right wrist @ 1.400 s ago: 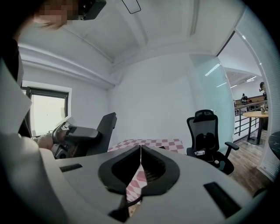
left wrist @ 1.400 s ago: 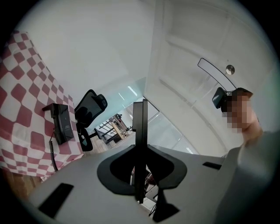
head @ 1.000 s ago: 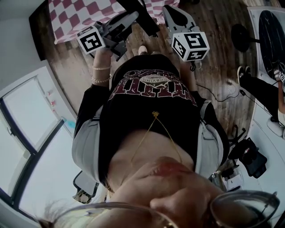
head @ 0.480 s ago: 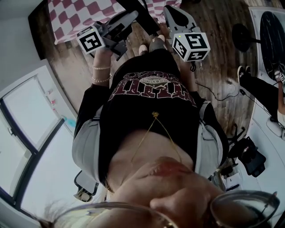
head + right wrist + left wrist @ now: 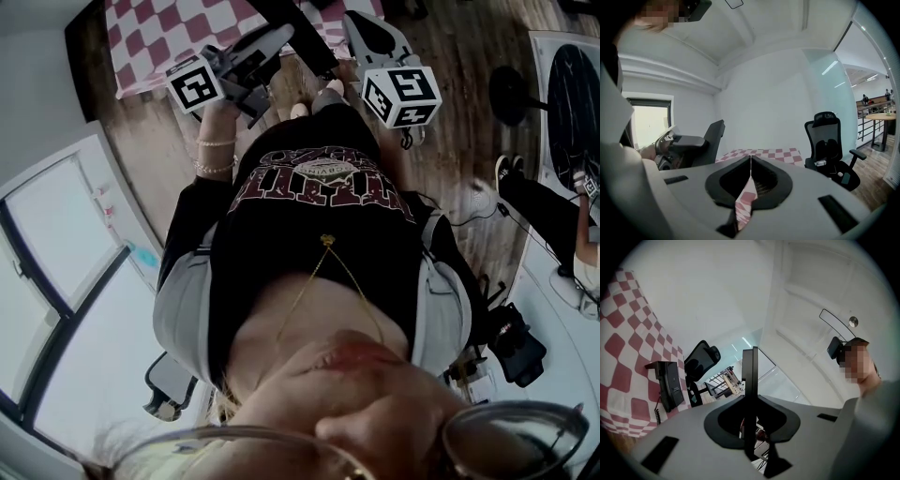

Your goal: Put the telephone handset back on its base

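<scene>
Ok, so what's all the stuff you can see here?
telephone: one, black, on the checked cloth
checked cloth: one, red and white, spread out ahead of both grippers
office chair: one, black, right of the cloth in the right gripper view
wooden floor: one, brown, under everything
other person: one, dark trousers, right edge of the head view
left gripper: one, grey, jaws together, empty
right gripper: one, grey, jaws together, empty

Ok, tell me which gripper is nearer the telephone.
Left, likely. The left gripper has the telephone close, on the checkered cloth at the left of its view; the right gripper faces the cloth with no telephone in its view.
</scene>
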A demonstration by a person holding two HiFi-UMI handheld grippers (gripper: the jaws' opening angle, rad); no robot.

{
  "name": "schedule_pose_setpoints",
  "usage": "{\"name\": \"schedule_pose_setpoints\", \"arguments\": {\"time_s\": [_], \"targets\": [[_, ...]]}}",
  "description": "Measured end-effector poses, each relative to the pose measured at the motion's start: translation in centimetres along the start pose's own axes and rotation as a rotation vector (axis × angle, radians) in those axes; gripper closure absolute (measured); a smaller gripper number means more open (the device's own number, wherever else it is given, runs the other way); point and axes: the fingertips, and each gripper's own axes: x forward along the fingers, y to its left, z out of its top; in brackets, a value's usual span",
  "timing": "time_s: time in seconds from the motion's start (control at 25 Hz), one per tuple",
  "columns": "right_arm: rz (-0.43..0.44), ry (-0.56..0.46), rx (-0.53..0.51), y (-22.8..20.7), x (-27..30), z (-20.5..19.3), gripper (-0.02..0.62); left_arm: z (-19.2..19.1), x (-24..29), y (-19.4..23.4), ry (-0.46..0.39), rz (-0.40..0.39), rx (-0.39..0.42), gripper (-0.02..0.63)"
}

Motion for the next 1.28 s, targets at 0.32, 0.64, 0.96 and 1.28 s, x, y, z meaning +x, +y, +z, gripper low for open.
{"name": "schedule_pose_setpoints", "arguments": {"time_s": [0.32, 0.64, 0.96, 1.28], "targets": [[0.072, -0.004, -0.040, -0.3, 1.9, 1.8, 0.574, 1.2, 0.6, -0.1, -0.058, 0.018, 0.012, 0.525], [0.123, 0.011, -0.026, -6.1, 4.6, 3.8, 0.574, 4.1, 6.5, 2.3, -0.063, 0.078, 0.039, 0.525], [0.146, 0.032, -0.033, -8.5, 4.2, 3.0, 0.574, 2.9, 8.7, 3.7, -0.078, 0.107, 0.020, 0.525], [0.141, 0.048, -0.011, -11.6, 5.0, 2.6, 0.574, 3.2, 11.6, 4.6, -0.067, 0.120, 0.022, 0.525]]}}
